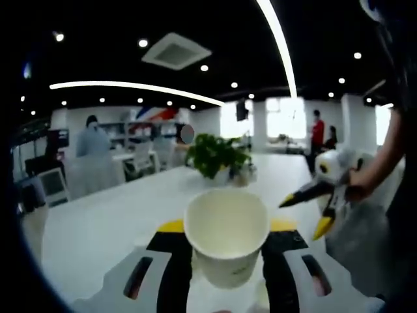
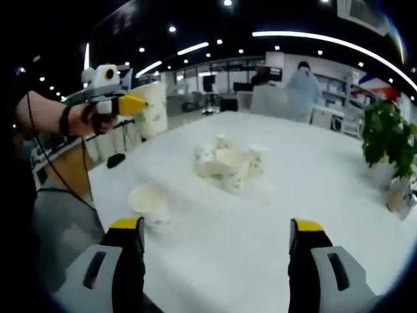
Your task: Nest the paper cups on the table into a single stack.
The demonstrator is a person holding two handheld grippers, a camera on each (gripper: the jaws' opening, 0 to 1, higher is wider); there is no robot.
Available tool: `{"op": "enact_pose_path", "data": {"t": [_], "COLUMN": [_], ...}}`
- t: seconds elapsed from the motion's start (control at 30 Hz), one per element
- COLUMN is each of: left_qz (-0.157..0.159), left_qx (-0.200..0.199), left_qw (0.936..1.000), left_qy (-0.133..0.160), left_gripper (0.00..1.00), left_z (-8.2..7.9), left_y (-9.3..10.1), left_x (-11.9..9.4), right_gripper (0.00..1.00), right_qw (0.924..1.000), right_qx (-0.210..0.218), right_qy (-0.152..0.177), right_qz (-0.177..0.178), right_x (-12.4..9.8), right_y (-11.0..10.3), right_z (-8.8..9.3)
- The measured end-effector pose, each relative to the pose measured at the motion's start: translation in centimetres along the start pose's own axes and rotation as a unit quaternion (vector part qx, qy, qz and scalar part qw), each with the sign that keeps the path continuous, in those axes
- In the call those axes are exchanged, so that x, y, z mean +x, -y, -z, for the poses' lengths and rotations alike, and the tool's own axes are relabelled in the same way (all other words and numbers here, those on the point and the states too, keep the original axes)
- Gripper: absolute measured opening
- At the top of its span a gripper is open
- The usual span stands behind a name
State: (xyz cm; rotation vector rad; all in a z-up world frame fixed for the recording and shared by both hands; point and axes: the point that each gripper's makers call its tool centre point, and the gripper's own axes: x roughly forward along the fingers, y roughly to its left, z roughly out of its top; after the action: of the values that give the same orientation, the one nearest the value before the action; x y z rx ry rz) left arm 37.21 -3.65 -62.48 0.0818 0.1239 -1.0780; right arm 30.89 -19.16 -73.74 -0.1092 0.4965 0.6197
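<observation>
With the left tongs (image 1: 225, 251) clenched on one paper cup (image 1: 227, 236) lifted off the bench (image 2: 273, 215) and the right tongs (image 2: 216, 238) released, most nesting remained: a lone cup (image 2: 149, 201) and loose cluster (image 2: 229, 163) stood ahead.

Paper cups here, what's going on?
A person holds a claw in each hand. The left claw is shut on a paper cup, lifted off the white table. The right claw is open and empty above the table. A cluster of cups and one lone cup sit there, not yet nested.
</observation>
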Motion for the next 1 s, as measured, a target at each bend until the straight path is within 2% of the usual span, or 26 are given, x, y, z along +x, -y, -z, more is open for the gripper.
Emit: {"op": "enact_pose_path", "data": {"t": [0.4, 0.7, 1.0], "left_qz": [0.033, 0.044, 0.051], "left_qx": [-0.031, -0.054, -0.057], "left_qw": [0.999, 0.9976, 0.9971], "left_qy": [-0.002, -0.002, 0.004], "left_gripper": [0.38, 0.38, 0.38], "left_z": [-0.3, 0.0, 0.6], "left_y": [2.6, 4.0, 5.0], "left_x": [-0.5, -0.9, -0.7], "right_gripper": [0.9, 0.9, 0.89], "right_qw": [1.0, 1.0, 1.0], "right_qx": [0.0, 0.0, 0.003], "right_qy": [0.002, 0.002, -0.005], "right_qz": [-0.003, -0.002, -0.001], "right_x": [0.0, -0.2, -0.5], "right_y": [0.1, 0.0, 0.0], "right_z": [-0.2, 0.0, 0.7]}}
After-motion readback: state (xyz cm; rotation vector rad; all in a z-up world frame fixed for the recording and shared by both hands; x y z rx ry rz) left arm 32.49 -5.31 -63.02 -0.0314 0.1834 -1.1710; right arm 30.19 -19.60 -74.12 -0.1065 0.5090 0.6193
